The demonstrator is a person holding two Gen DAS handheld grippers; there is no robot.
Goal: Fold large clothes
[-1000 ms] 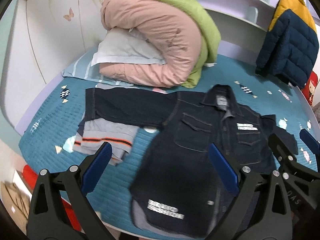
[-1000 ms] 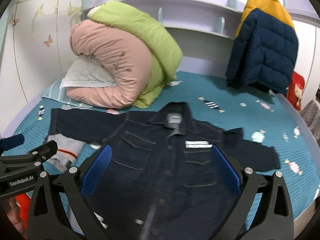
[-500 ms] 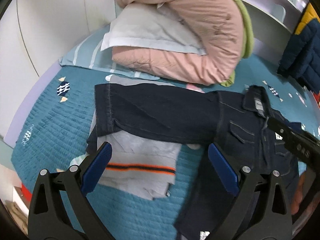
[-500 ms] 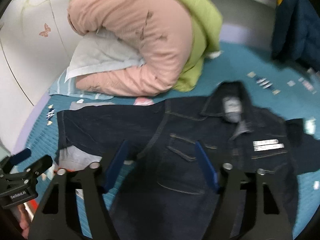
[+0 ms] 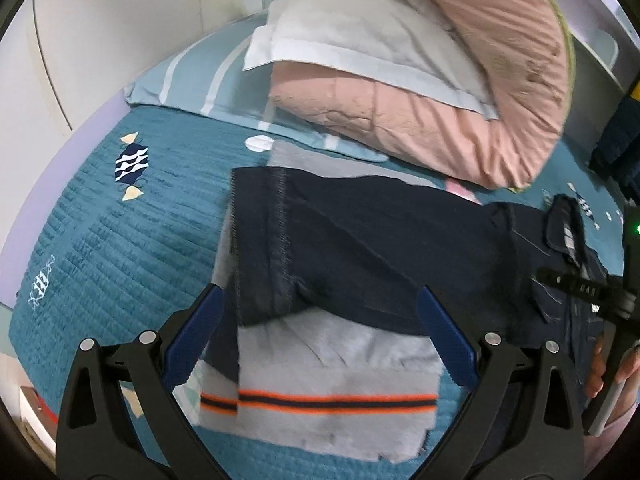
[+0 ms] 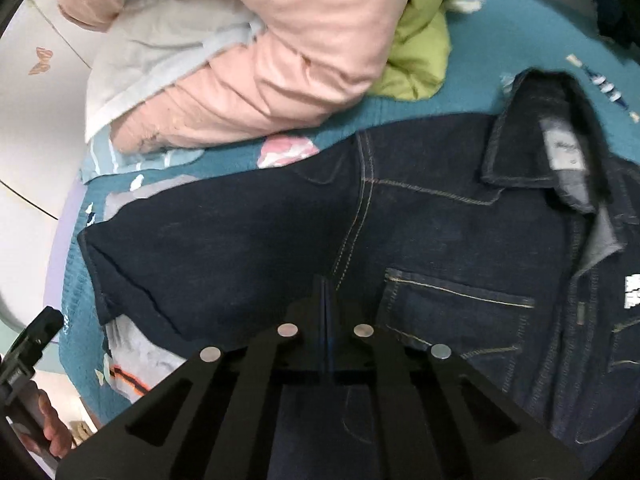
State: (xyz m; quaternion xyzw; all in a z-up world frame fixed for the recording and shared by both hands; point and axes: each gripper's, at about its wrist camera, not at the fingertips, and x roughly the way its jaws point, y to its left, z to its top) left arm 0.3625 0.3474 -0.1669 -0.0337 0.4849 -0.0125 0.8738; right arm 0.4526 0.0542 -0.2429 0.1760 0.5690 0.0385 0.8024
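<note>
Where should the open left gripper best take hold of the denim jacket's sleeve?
Probably at the cuff of the denim jacket: it lies flat, its free stitched edge facing the left gripper. Come from the near side, pinching that edge.

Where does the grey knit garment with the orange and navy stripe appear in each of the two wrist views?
Left wrist view: the grey knit garment with the orange and navy stripe lies bottom centre, partly under the dark denim jacket's sleeve.
Right wrist view: only a corner shows at lower left, below the sleeve.
Shared landmark: the pink quilt.
</note>
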